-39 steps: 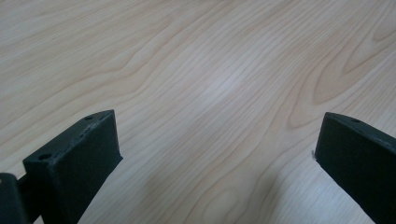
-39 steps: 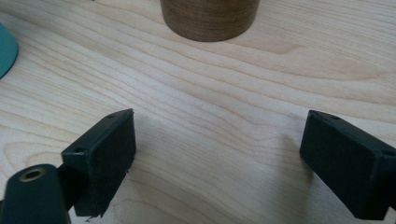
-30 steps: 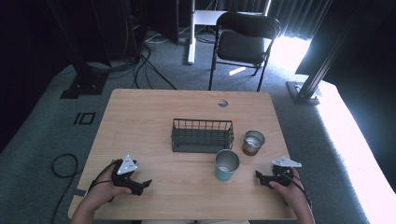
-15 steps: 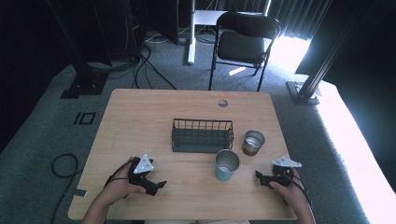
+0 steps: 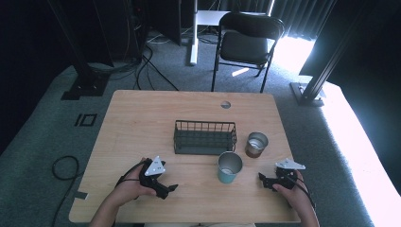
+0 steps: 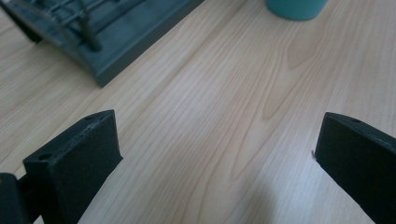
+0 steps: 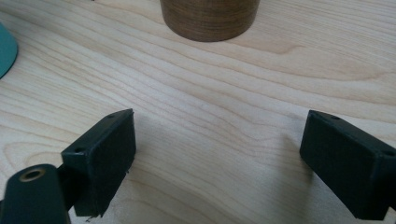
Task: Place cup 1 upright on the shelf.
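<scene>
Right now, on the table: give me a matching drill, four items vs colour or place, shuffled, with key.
Items:
1. cup
2. tumbler
3. wire basket
4. left gripper

Descriptions:
A. brown, right of the basket
B. teal, in front of the basket's right end
C. near the table's front edge, left side, jaws open
D. dark, mid-table, nothing in it

Pairs: 1-B, 2-A, 3-D, 4-C
</scene>
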The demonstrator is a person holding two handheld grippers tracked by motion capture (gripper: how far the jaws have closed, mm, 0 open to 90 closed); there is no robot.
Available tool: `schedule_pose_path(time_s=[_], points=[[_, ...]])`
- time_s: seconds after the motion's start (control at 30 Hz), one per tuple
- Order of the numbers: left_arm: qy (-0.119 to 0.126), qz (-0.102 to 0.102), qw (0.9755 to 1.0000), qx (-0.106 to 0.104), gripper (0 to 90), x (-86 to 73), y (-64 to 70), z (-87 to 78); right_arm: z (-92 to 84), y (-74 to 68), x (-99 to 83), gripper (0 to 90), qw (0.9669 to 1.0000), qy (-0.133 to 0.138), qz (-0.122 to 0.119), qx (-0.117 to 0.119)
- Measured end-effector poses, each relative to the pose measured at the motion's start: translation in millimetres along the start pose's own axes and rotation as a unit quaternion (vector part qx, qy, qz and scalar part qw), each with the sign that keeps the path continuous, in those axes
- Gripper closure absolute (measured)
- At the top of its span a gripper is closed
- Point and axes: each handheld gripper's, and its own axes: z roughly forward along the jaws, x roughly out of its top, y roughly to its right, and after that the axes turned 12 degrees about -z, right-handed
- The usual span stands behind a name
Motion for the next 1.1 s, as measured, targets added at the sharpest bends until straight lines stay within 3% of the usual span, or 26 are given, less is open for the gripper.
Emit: schedule_pose_path(time_s=[0.47,0.67,1.1], points=[[0.001,0.029,0.9989,-0.037,0.6,20.2,19.9,19.7,0.0,0.0,0.0,10.2,1.0000,0.000,0.000,0.000],[0.009,0.031,0.9986,-0.041,0.7,28.2,24.4,24.0,0.0,0.0,0.0,10.2,1.0000,0.000,0.000,0.000],[0.031,0.042,0.9956,-0.078,0.7,48.5,42.4,44.3,0.0,0.0,0.0,10.2,1.0000,0.000,0.000,0.000]])
